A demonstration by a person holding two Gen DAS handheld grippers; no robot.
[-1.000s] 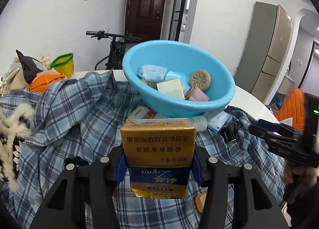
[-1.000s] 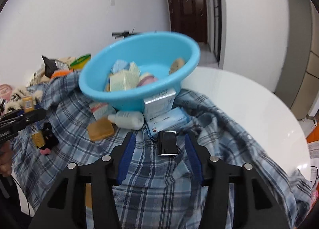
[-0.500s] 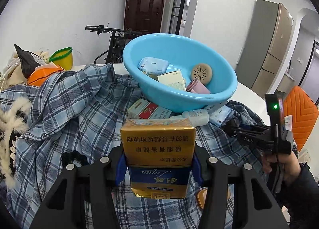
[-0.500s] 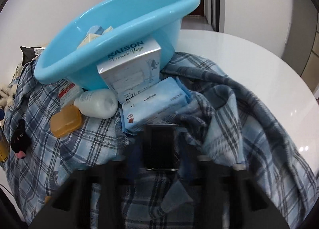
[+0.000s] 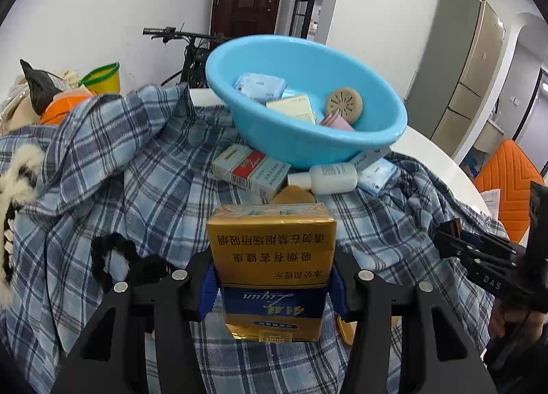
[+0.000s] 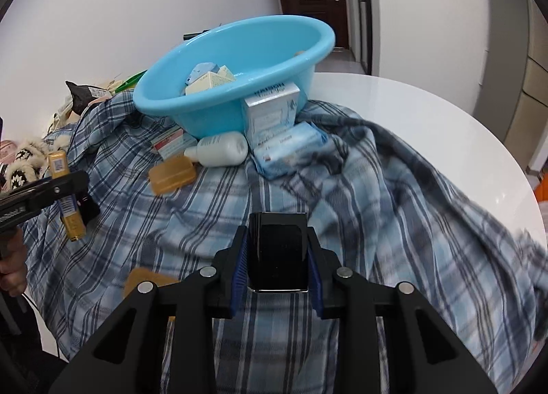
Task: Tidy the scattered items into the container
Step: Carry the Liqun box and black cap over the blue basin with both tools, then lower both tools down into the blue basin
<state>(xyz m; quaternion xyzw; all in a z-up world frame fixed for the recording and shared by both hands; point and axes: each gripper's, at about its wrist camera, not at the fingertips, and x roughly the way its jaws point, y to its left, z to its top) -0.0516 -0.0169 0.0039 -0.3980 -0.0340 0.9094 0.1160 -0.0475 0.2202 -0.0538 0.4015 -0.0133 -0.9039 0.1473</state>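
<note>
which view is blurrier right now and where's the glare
Right wrist view: motion smear across the plaid cloth at right, while the black case in the right claw stays sharp; window glare on the white table. Left wrist view: crisp throughout, gold pack text legible, only fisheye bending at the edges.

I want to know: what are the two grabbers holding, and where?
Left gripper pinches the gold box by its sides; right gripper pinches the black case by its sides.
</note>
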